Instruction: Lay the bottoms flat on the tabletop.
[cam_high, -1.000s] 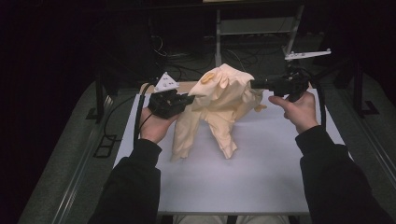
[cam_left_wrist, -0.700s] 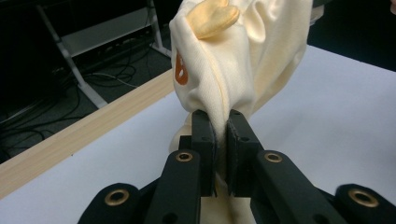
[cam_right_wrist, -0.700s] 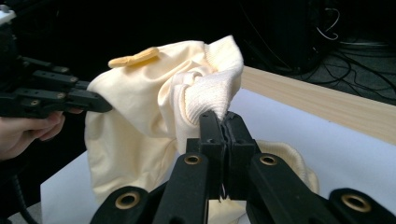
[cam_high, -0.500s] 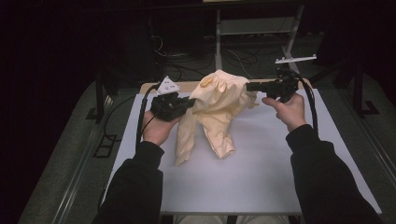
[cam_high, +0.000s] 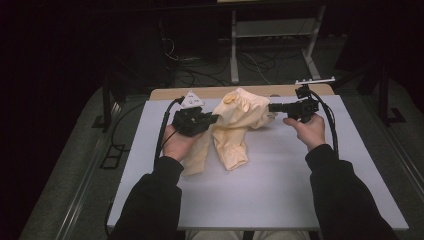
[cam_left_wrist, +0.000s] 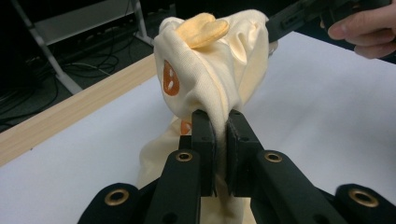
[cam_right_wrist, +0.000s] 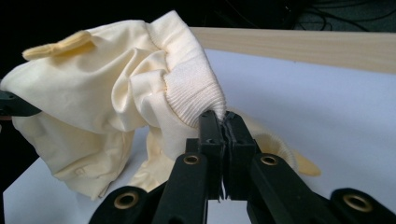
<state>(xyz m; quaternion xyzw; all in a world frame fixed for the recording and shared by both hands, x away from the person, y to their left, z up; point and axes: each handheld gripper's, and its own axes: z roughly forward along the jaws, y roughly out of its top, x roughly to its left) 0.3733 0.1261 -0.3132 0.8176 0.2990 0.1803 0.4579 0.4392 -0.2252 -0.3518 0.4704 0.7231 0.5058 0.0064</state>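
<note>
A pale yellow cloth garment (cam_high: 235, 122) with orange patches hangs between my two grippers over the white table top (cam_high: 280, 185); its lower parts rest on the table. My left gripper (cam_high: 212, 119) is shut on a fold of the garment (cam_left_wrist: 210, 84); in the left gripper view its jaws (cam_left_wrist: 221, 128) pinch the cloth. My right gripper (cam_high: 272, 107) is shut on the ribbed cuff (cam_right_wrist: 196, 93) of the garment (cam_right_wrist: 102, 98), with the cloth squeezed between its jaws (cam_right_wrist: 223, 126). The other gripper and hand (cam_left_wrist: 359, 28) show at the top right of the left gripper view.
A wooden strip (cam_high: 210, 92) runs along the table's far edge. Behind it stand a metal frame (cam_high: 272, 35) and cables on a dark floor. Cables (cam_high: 162, 135) trail from both grippers. The near half of the table is bare white surface.
Both hands have come down with the garment, the right one more. The cloth now lies lower, with more of it resting on the table.
</note>
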